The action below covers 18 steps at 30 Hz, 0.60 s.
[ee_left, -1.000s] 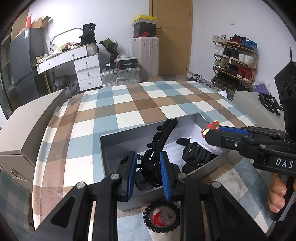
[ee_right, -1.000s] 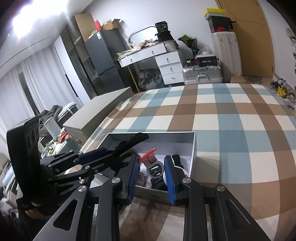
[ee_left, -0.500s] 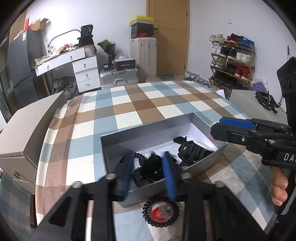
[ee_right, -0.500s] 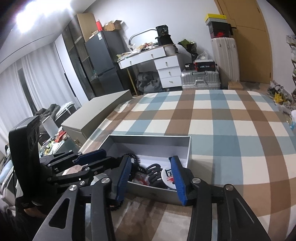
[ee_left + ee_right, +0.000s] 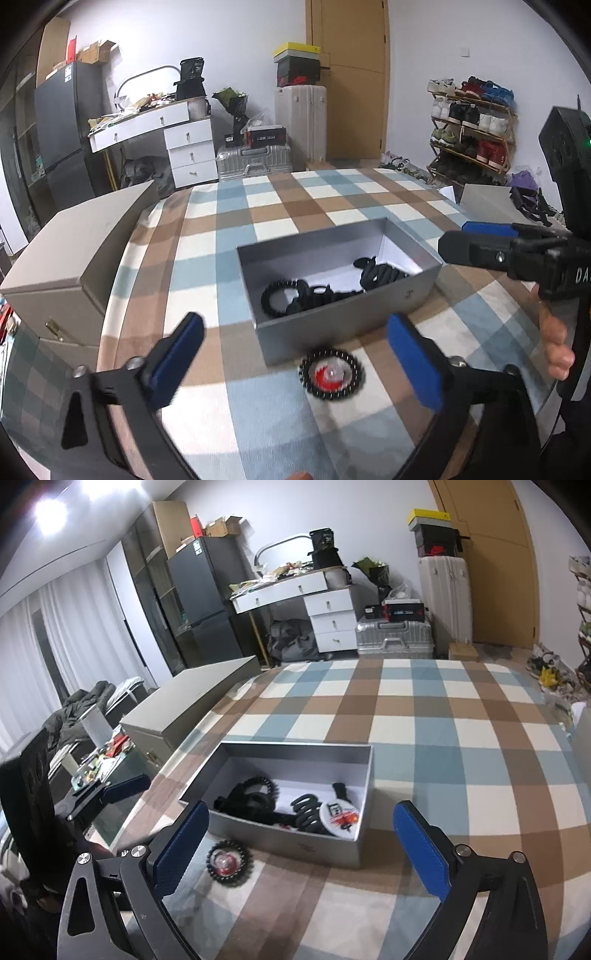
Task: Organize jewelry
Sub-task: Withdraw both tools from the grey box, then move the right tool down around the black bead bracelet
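Grey card makes the box [image 5: 325, 845], which sits in the middle of both pictures on a checked cloth [image 5: 461, 720] of blue, brown and white. Inside it lie black hair ties and clips [image 5: 255, 797], a black coil [image 5: 308, 806] and a round white badge [image 5: 338, 818] with red on it. The badge shows in the lower right corner of the box in the right view; the box wall hides it in the left view.

One thing is not put away yet. A ring of black beads with a red middle [image 5: 330, 373] lies on the cloth just in front of the near wall of the box, outside it.

Both claws have just been opening, and now they are wide with nothing between the blue pads. The left claw [image 5: 295, 354] fills the bottom of its own picture, with the bead ring showing between its two sides. The right claw [image 5: 301, 845] is at the bottom of its picture, and the bead ring is near its left pad [image 5: 181, 843]. A hand [image 5: 556, 347] shows at the right edge of the left view.

I think two things were just dropped in the box. The step now looks like going for the bead ring. One claw needs to come down over it, squeeze gently, lift it above the wall and let go inside the box.
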### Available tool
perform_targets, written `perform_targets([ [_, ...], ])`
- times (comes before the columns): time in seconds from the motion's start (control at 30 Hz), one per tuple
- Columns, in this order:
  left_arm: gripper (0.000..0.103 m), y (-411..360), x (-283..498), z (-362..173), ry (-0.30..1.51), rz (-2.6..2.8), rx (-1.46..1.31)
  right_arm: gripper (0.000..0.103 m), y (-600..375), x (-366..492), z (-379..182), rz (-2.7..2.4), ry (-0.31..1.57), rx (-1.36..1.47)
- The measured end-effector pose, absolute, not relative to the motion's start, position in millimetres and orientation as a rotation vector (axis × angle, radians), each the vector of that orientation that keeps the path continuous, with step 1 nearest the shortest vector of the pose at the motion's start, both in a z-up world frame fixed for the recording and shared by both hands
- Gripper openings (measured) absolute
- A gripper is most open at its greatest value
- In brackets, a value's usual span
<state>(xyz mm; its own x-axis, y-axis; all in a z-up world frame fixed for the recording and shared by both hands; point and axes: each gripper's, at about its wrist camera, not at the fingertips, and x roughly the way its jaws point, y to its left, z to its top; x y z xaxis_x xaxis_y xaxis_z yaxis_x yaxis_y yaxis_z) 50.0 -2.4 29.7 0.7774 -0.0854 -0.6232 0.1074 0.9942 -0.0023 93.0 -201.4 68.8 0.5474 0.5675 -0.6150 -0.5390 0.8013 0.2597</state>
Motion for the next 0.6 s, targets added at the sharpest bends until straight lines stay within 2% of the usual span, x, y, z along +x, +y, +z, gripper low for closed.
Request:
perform_targets([
  [0.6,0.101,20.1,40.1,17.2,0.667,-0.039,-0.031,0.103,-181.1,77.8,54.0,0.691,0.799,-0.050],
])
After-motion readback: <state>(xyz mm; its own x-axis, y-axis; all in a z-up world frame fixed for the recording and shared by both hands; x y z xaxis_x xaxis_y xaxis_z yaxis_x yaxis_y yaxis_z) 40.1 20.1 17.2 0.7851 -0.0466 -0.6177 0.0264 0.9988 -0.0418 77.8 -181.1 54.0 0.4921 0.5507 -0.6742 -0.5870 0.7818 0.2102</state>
